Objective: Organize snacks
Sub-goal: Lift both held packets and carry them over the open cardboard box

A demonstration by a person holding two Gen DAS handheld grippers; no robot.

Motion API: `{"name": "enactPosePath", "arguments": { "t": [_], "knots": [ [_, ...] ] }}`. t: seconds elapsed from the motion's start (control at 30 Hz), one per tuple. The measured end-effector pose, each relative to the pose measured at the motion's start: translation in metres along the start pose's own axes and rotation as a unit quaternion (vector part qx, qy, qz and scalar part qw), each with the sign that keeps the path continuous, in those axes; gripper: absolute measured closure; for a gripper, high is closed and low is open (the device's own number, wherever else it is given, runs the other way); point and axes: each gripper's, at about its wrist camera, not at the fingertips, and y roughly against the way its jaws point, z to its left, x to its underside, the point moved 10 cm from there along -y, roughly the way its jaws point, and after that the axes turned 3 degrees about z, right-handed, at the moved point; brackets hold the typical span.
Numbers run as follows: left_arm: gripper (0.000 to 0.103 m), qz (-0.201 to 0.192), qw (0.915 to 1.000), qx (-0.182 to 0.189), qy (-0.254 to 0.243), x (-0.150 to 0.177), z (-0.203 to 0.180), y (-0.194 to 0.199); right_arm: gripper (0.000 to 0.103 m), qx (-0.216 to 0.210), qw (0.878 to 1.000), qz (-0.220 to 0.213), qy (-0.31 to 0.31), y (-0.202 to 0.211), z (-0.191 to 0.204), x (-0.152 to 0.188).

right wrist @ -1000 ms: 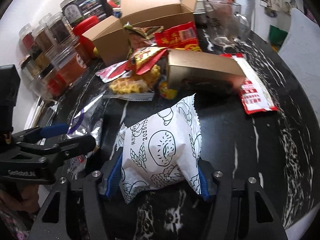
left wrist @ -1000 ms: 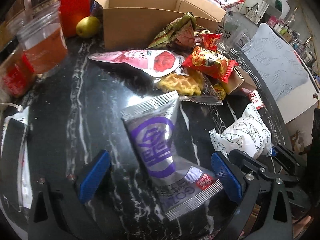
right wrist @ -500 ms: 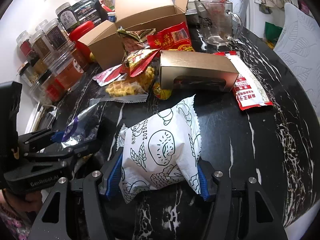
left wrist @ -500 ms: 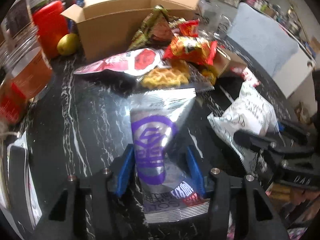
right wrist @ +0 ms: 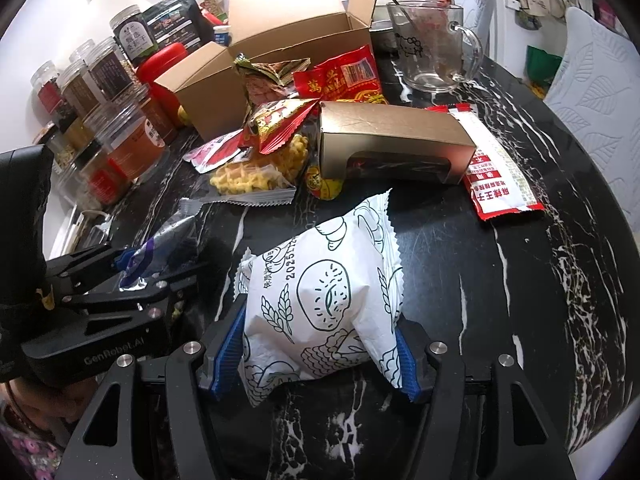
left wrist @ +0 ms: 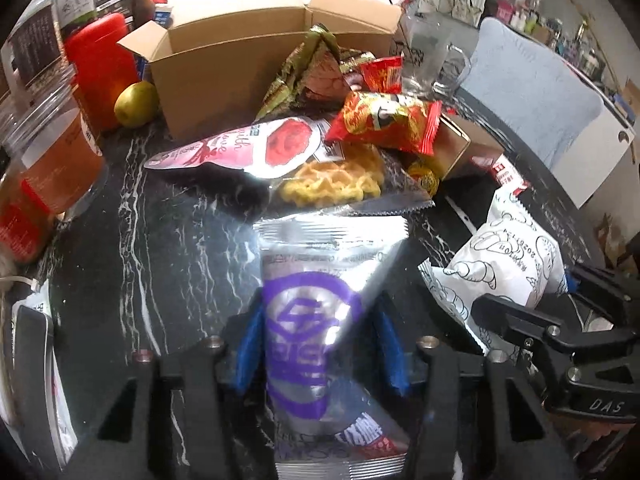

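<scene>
Each tool has one snack bag in it. The left tool (left wrist: 318,354) is closed on the silver bag (left wrist: 320,312), with a blue pad pressed on each side. It grips the bag near its bottom end, so the top sticks out in front, likely so the bag can go into a box top first. The bag has a big purple ring with a mark inside. There is small writing near the bottom, but it is too blurry to read.

The right tool (right wrist: 316,350) is closed on the white bag (right wrist: 324,296). The bag is puffy, and the pads squeeze it at the low end, so it bulges out in front. It has drawings of bread and wheat, and the numbers "2025" can be read at the start of a date.

Both bags are near the front of the black surface (right wrist: 500,288). The other snacks lie in a pile further back, next to the open brown box (right wrist: 280,52). That box looks like the place where the snacks should go, because its flaps are open and it sits right behind the pile.

The left tool's body reads "GenRobot.AI" in the right view. A glass mug (right wrist: 432,48) behind the pile has a cat face on it
</scene>
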Motion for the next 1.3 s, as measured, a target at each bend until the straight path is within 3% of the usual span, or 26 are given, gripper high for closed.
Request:
{"name": "enactPosePath", "arguments": {
  "t": [0.63, 1.3],
  "knots": [
    [0.063, -0.067, 0.9969, 0.038, 0.009, -0.014, 0.002, 0.054, 0.047, -0.035, 0.998, -0.043, -0.022, 0.02, 0.008, -0.01],
    [0.063, -0.188, 0.981, 0.047, -0.008, -0.092, 0.005, 0.118, 0.047, -0.077, 0.989, -0.126, 0.01, 0.073, 0.04, -0.077]
  ]
}}
